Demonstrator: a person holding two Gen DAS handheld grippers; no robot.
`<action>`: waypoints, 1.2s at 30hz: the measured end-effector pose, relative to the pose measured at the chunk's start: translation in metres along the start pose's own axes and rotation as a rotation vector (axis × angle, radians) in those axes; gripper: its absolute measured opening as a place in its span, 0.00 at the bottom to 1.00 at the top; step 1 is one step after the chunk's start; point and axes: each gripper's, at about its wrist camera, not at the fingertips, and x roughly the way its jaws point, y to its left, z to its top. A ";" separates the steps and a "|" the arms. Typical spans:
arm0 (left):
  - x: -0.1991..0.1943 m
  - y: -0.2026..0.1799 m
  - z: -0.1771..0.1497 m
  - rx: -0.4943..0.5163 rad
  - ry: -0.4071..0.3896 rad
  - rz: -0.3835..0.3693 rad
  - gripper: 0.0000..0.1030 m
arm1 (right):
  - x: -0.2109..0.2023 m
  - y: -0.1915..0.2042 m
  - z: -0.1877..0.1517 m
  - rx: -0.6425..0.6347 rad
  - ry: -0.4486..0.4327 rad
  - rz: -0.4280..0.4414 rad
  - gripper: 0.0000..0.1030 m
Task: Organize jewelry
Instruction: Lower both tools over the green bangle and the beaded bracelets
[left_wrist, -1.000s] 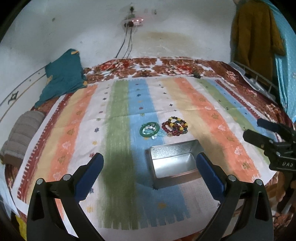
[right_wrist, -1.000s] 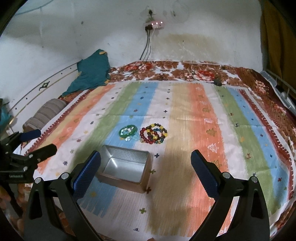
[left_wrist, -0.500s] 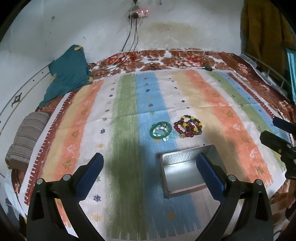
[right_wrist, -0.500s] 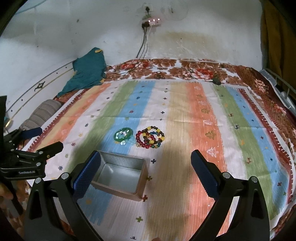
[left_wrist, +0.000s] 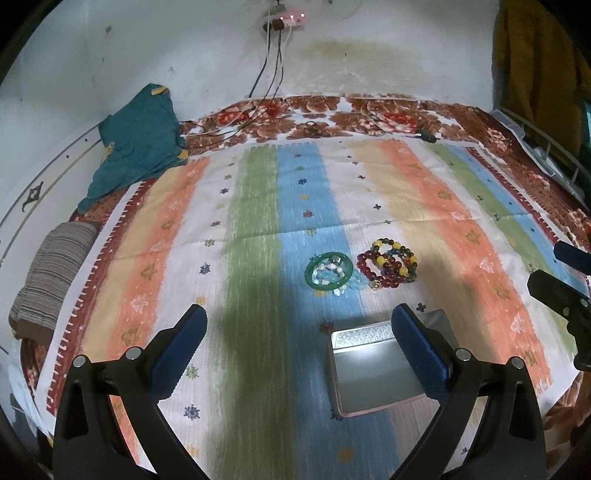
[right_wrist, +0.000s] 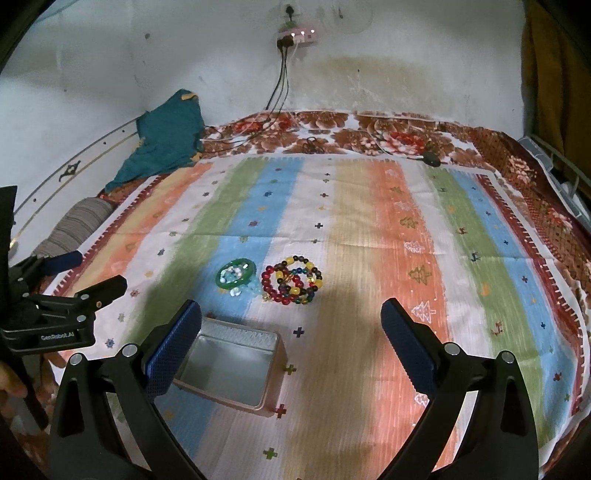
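Both grippers level, spread wide, seemingly above tin

Bare striped cloth is lying open across the frame's middle and right; the tin at lower left and the bracelets above it are blocking passage.

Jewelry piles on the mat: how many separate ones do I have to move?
2. A green bangle with pale beads inside and spilling beside it, and a heap of red and yellow bead bracelets just to its right. Both lie beyond the open tin, which looks empty.
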 end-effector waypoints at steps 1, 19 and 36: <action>0.003 0.000 0.001 -0.002 0.008 -0.001 0.95 | 0.002 0.000 0.002 0.002 0.004 -0.001 0.96; 0.048 0.001 0.018 0.006 0.073 0.017 0.95 | 0.042 -0.012 0.017 0.033 0.074 -0.025 0.96; 0.094 0.003 0.026 0.021 0.152 0.033 0.95 | 0.082 -0.022 0.027 0.048 0.154 -0.030 0.96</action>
